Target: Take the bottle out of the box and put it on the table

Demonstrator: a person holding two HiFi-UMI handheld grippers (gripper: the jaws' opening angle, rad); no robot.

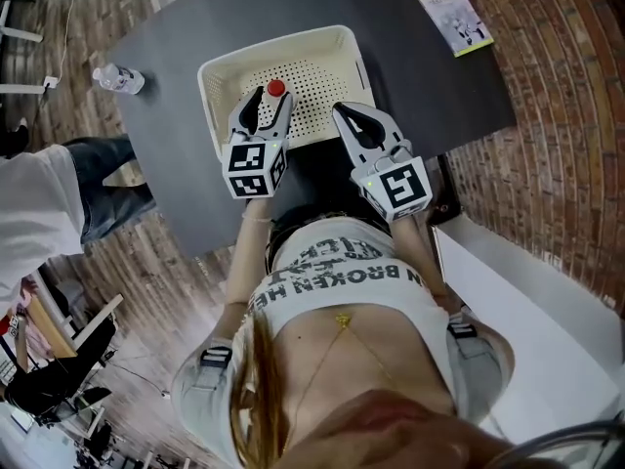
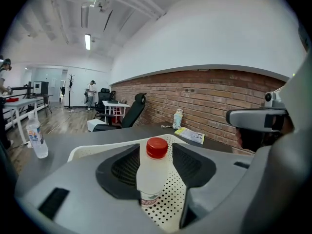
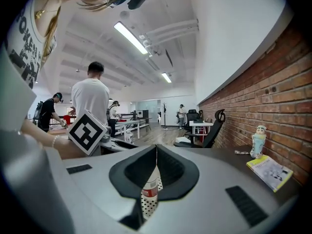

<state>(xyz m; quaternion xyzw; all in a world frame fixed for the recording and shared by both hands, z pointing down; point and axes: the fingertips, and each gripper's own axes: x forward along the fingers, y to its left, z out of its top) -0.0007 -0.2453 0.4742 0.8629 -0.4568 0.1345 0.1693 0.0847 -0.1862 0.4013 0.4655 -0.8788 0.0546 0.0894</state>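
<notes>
A clear bottle with a red cap [image 1: 275, 91] stands upright inside the cream perforated box [image 1: 293, 42] on the dark table [image 1: 439, 76]. My left gripper [image 1: 271, 103] reaches over the box's near rim, and its jaws stand wide on either side of the bottle [image 2: 155, 172], with gaps showing at both pads. In the left gripper view the box's rim [image 2: 97, 150] curves behind the jaws. My right gripper [image 1: 342, 113] hovers at the box's near right corner, its tips together and holding nothing. Through its jaws [image 3: 156, 150] a strip of the bottle [image 3: 150, 189] shows.
A second clear bottle [image 1: 119, 78] stands on the table's far left. A yellow booklet [image 1: 452, 16] and a small figure-shaped bottle [image 3: 257, 140] lie at the far right by the brick wall. A person in a white shirt [image 1: 29, 213] stands close on the left.
</notes>
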